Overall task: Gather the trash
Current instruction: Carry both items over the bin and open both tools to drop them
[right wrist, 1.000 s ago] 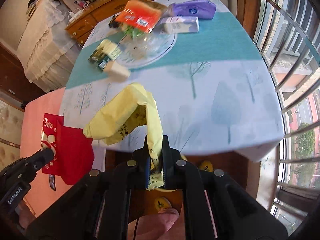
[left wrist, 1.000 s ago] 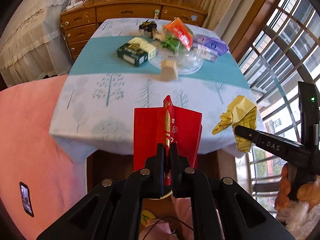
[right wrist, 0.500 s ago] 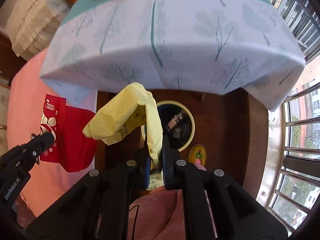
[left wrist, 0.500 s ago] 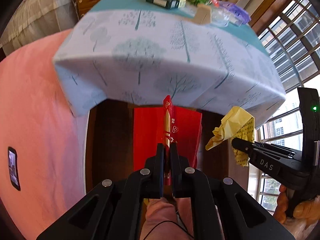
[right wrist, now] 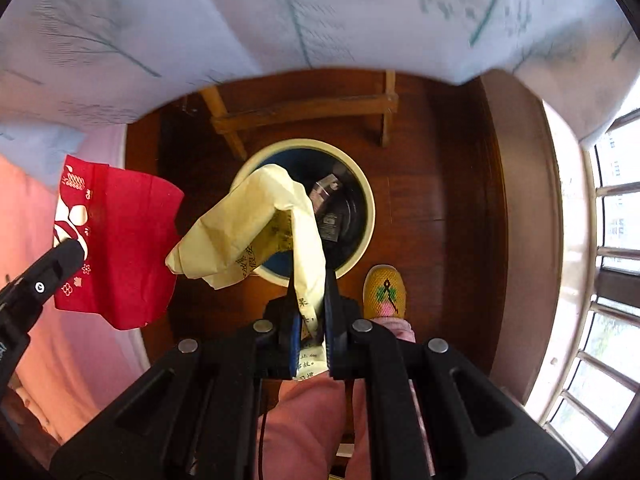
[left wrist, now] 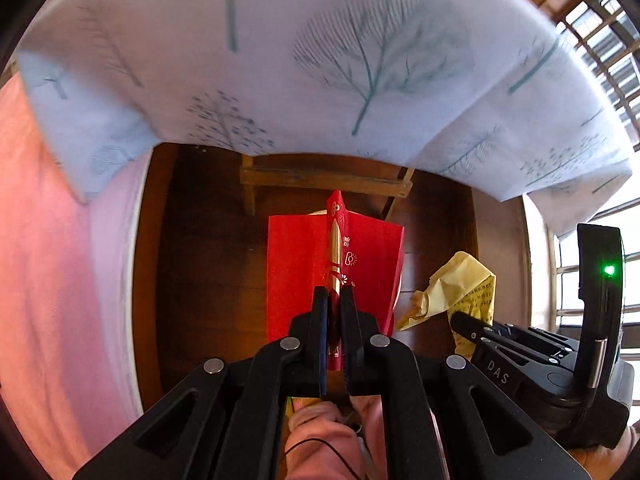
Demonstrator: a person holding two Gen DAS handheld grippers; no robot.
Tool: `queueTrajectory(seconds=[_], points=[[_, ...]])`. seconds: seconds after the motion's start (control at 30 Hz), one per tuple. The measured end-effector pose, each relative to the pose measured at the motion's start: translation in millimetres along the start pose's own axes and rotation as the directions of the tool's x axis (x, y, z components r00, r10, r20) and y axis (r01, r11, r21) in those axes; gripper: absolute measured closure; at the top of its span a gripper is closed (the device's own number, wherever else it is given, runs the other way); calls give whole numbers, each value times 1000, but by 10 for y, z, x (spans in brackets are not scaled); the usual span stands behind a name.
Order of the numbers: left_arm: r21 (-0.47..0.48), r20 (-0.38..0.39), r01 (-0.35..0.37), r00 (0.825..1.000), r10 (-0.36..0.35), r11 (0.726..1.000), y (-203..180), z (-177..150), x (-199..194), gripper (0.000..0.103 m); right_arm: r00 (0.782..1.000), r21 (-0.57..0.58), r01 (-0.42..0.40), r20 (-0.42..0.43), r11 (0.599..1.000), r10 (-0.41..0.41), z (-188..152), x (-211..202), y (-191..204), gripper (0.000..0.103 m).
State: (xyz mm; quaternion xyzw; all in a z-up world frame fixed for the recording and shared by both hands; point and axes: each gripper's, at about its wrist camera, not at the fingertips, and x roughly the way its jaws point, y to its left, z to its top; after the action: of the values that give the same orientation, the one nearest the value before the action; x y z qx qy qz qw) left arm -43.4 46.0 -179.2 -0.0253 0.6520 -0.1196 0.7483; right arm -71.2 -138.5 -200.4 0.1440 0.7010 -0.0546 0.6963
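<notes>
Pinching a crumpled yellow paper wrapper [right wrist: 256, 224] by one lower edge, the right claw [right wrist: 310, 308] is pointing nearly straight down, and the round cream-rimmed bin [right wrist: 362, 184] is sitting just ahead of its tips, partly hidden behind the paper. The left claw [left wrist: 334, 308] is clenched on the central fold of a red paper packet [left wrist: 296, 264], which is fanning out ahead of it on both sides; from the right wrist view that packet [right wrist: 128, 240] is hanging off to the left of the bin, not over it.

Both pieces are looking very light and limp. The yellow one is holding soft creases and flopping over the tips, so a pinch on any edge is enough, and it will likely drift on release rather than drop straight. The red packet is looking a little stiffer along its gold-printed fold, which is probably the best place to keep hold of it. Neither is fragile. Above both claws the tree-printed cloth [right wrist: 200, 20] of the surface is draping down, well clear of the paper.
</notes>
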Motion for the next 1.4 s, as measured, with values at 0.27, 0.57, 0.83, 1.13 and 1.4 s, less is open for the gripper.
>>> queueTrajectory(seconds=[0.27,0.57,0.83,1.13,1.4], points=[[28,-50,7,999,-5,1000,-264,48,655,98,1000,80,6,-5,997,-6,14,400,-369,96],[19,-80,0,997,1,1000,-429,204,1235,76,1000,127,2,0,992,-2,61,601,-637,96],[-20,-95,-46,995,43,999,-200,183,1419,69,1000,97,-8,-14,995,9,135,783,-600,96],[-81,-76,-98,993,92,992,178,36,1335,69,999,6,-14,-39,1000,14,224,979,-250,96],[-143,-34,-108,994,104,984,434,-45,1019,69,999,-71,-5,-49,997,1,256,991,141,90]])
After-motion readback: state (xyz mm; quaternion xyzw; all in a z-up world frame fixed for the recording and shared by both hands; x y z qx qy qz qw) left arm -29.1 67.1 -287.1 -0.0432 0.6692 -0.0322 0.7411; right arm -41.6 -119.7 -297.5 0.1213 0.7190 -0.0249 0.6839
